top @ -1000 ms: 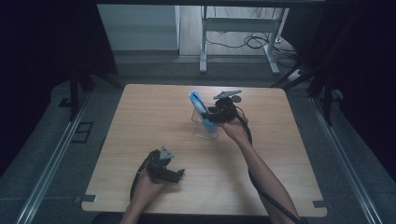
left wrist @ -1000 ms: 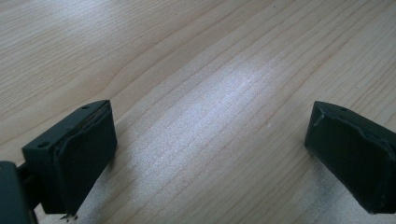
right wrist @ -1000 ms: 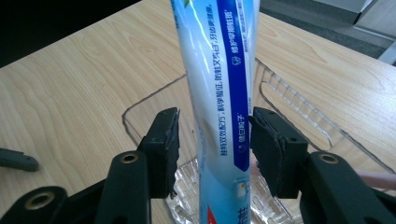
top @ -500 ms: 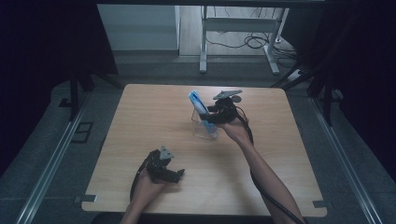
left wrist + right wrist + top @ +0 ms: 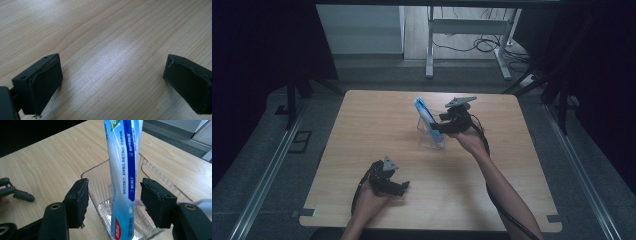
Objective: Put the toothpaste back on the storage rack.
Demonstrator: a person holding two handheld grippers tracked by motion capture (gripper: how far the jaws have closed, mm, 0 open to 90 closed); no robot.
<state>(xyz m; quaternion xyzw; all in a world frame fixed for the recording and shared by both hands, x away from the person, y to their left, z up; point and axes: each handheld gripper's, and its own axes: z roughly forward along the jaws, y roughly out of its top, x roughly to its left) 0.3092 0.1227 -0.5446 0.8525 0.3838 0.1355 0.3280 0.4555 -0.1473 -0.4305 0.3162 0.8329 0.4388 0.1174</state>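
A blue-and-white toothpaste tube (image 5: 424, 113) (image 5: 123, 165) stands leaning in a clear plastic container (image 5: 432, 140) (image 5: 93, 173) at the middle of the wooden table (image 5: 372, 125). My right gripper (image 5: 438, 128) (image 5: 113, 201) reaches in from the right, its jaws on either side of the tube. They have just been opening, and a gap shows between each pad and the tube. My left gripper (image 5: 401, 187) (image 5: 112, 82) rests open near the table's front edge, with bare wood between its pads.
In the right gripper view, the left gripper's jaw tips (image 5: 15, 191) show at the far left. Beyond the table's far edge stand a desk frame (image 5: 467, 45) and cables on the floor. Metal rails (image 5: 267, 175) run along both sides.
The right gripper's jaws look slightly wider around the tube. The tube, the container and the left hand have kept their places.
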